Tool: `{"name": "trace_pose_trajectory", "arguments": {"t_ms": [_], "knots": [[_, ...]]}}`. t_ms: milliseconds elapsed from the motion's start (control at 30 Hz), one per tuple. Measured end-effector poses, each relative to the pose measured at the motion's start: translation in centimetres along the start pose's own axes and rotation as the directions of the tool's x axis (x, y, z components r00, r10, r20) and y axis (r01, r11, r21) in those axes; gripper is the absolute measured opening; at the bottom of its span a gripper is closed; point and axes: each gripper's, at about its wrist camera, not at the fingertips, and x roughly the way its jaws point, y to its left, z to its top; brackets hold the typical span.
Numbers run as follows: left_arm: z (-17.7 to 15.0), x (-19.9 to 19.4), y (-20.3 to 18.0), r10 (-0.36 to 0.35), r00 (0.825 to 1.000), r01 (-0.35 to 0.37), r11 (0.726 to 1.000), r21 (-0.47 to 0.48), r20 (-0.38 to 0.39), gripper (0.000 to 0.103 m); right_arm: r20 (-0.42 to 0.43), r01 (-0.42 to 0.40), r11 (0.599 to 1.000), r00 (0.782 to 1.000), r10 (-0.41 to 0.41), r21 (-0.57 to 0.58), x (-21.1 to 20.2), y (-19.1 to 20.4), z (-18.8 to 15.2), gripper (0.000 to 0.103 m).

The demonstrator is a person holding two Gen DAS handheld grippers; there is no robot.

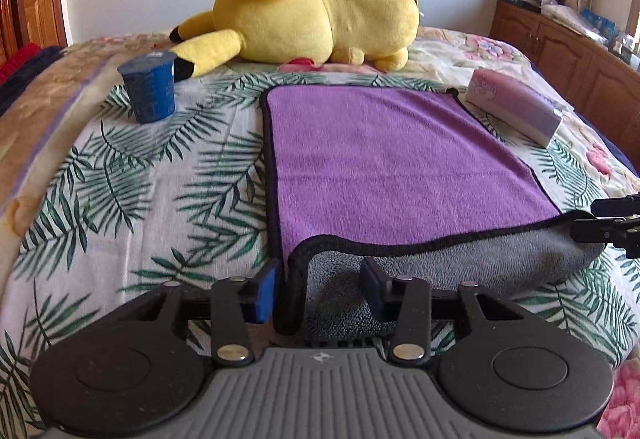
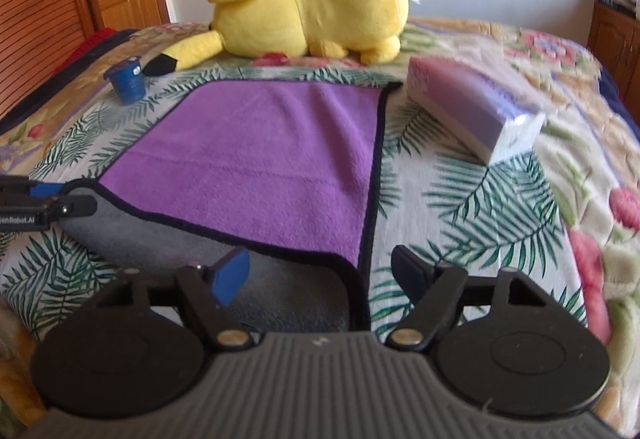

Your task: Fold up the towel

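Observation:
A purple towel with a black hem and grey underside lies on the bed; it also shows in the right wrist view. Its near edge is turned up so the grey underside shows. My left gripper is open, its jaws either side of the near left corner of the towel. My right gripper is open, its jaws either side of the near right corner. Each gripper shows at the edge of the other's view: the right gripper and the left gripper.
A yellow plush toy lies beyond the towel. A blue cup stands at the far left. A pink and purple tissue pack lies at the far right, touching the towel's corner. A wooden cabinet stands to the right of the bed.

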Motion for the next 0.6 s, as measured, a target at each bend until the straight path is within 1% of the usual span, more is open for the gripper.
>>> {"name": "trace_pose_trajectory", "arguments": {"t_ms": [133, 267, 400, 467, 500, 533, 600], "knots": [[-0.28, 0.04, -0.04, -0.008, 1.0, 0.008, 1.0, 0.001, -0.005, 0.015, -0.047, -0.011, 1.0, 0.999, 0.012, 0.018, 0.53, -0.48, -0.24, 0.071], [-0.28, -0.05, 0.21, -0.012, 1.0, 0.012, 1.0, -0.001, -0.013, 0.015, -0.074, -0.037, 0.999, 0.997, 0.039, 0.025, 0.47, -0.6, -0.23, 0.064], [-0.31, -0.2, 0.4, -0.009, 1.0, 0.009, 1.0, 0.0, -0.011, 0.014, -0.101, -0.045, 0.999, 0.994, 0.045, 0.006, 0.45, -0.51, -0.32, 0.058], [-0.33, -0.32, 0.33, -0.008, 1.0, 0.008, 1.0, 0.004, -0.007, 0.01, -0.107, -0.048, 0.999, 0.993, 0.048, 0.001, 0.34, -0.47, -0.44, 0.052], [-0.35, -0.41, 0.27, -0.011, 1.0, 0.011, 1.0, 0.007, -0.004, 0.004, -0.108, -0.048, 0.999, 0.993, 0.048, -0.004, 0.26, -0.45, -0.49, 0.051], [-0.36, -0.51, 0.22, -0.01, 1.0, 0.01, 1.0, 0.012, 0.002, 0.0, -0.108, -0.049, 0.999, 0.993, 0.048, -0.007, 0.16, -0.43, -0.54, 0.047], [-0.39, -0.83, -0.06, -0.008, 1.0, 0.007, 1.0, 0.029, 0.013, 0.0, -0.107, -0.044, 0.999, 0.993, 0.043, -0.012, -0.04, -0.4, -0.59, 0.045]]}}
